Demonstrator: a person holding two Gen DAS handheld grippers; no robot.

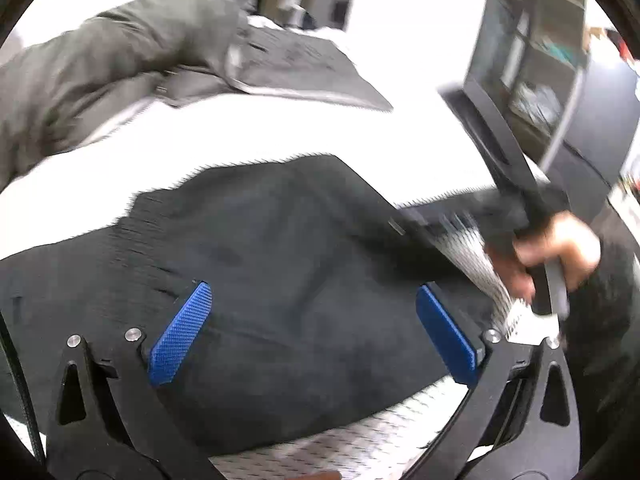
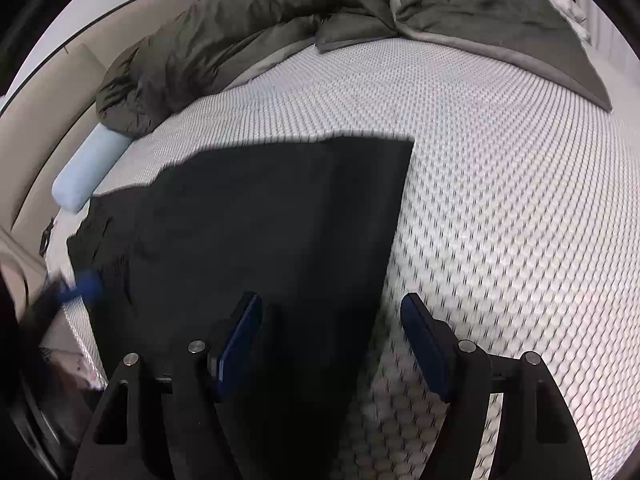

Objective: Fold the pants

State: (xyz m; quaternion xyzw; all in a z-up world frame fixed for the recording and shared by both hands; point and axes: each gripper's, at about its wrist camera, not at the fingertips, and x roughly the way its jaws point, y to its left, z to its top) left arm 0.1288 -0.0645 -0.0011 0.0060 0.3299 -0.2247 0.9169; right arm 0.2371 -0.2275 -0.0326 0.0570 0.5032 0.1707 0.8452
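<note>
Black pants (image 2: 256, 248) lie flat on the textured white mattress (image 2: 500, 208), near its left edge by a pale blue bolster (image 2: 90, 168). Left gripper (image 1: 316, 332) over the pants, jaws wide apart. Right gripper (image 2: 332, 344) jaws apart too (straddling the pants' right edge). Olive blanket (image 2: 248, 28) heaped along the far edge.

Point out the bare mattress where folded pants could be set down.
Widest bare patch of mattress: right of the black pants, below the olive blanket. A narrower strip lies between the pants' top edge and the blanket. Crowded left: blue bolster, left gripper.
</note>
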